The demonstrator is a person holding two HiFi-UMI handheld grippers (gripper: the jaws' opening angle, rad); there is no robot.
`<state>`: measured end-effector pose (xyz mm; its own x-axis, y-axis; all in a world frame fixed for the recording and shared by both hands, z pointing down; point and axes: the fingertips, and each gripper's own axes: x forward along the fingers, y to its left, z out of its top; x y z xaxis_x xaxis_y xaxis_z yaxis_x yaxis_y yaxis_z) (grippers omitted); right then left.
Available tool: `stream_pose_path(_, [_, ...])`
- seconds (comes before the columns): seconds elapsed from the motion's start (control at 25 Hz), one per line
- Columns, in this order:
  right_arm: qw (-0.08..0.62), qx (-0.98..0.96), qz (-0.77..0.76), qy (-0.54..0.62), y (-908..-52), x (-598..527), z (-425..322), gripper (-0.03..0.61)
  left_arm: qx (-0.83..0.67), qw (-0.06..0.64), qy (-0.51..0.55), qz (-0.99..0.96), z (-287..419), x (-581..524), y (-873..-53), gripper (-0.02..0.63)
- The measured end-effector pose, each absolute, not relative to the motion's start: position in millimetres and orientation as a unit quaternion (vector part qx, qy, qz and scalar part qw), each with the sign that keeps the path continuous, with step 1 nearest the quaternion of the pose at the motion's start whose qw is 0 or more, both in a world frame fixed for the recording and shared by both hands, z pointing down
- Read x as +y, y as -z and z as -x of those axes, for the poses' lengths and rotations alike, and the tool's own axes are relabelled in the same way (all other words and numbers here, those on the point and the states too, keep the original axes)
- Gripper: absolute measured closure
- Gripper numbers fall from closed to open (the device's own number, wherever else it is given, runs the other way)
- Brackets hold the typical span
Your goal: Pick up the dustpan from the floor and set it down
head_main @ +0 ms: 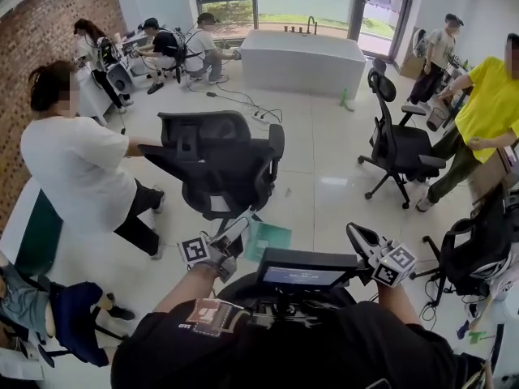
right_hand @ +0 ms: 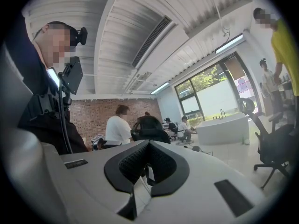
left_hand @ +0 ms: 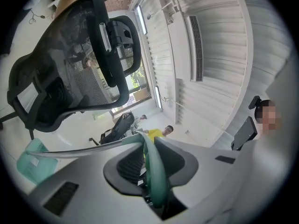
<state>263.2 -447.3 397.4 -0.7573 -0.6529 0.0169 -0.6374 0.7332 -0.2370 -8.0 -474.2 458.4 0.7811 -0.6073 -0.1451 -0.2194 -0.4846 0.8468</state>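
Dustpan (head_main: 266, 237): a teal plastic pan on a thin metal rod (left_hand: 79, 146), lying at the foot of the black mesh office chair (head_main: 215, 164), on the operator's side of it. Left tongs (head_main: 239, 227) are closed narrowly on the smooth green loop handle (left_hand: 156, 171), and the long axis runs from them toward the chair's base. Whether the pan clears the glossy floor (head_main: 324, 160) cannot be told. Right tongs (head_main: 353, 232), farther from the chair, are drawn together on nothing. Setting down should fall to the left hand.
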Motion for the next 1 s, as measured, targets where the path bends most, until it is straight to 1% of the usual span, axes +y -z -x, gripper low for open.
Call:
stream_pose_path(0.12, [0.034, 0.929, 0.348, 0.118, -400.6, -455.4, -264.4, 0.568, -0.252, 0.453, 0.218, -0.827, 7.5, -485.0, -467.0, 0.52])
stream_pose_path(0.36, [0.023, 0.922, 0.359, 0.142, -426.7, -447.6, -264.2, 0.568, -0.252, 0.487, 0.204, -0.811, 7.5, -486.4, -510.6, 0.522])
stream_pose_path(0.52, [0.013, 0.918, 0.366, 0.153, -450.4, -461.2, -277.7, 0.568, -0.245, 0.505, 0.192, -0.805, -12.3, -512.5, -552.4, 0.523])
stream_pose_path(0.72, [-0.015, 0.908, 0.38, 0.178, -500.3, -470.8, -283.7, 0.568, -0.248, 0.535, 0.156, -0.793, -27.2, -545.3, -640.5, 0.523])
stream_pose_path(0.88, [-0.038, 0.887, 0.411, 0.209, -540.6, -477.2, -298.9, 0.568, -0.236, 0.574, 0.132, -0.773, -45.5, -569.4, -723.0, 0.526])
stream_pose_path(1.0, [-0.061, 0.873, 0.426, 0.229, -584.7, -486.4, -317.5, 0.568, -0.248, 0.612, 0.123, -0.741, -61.7, -596.7, -799.5, 0.528])
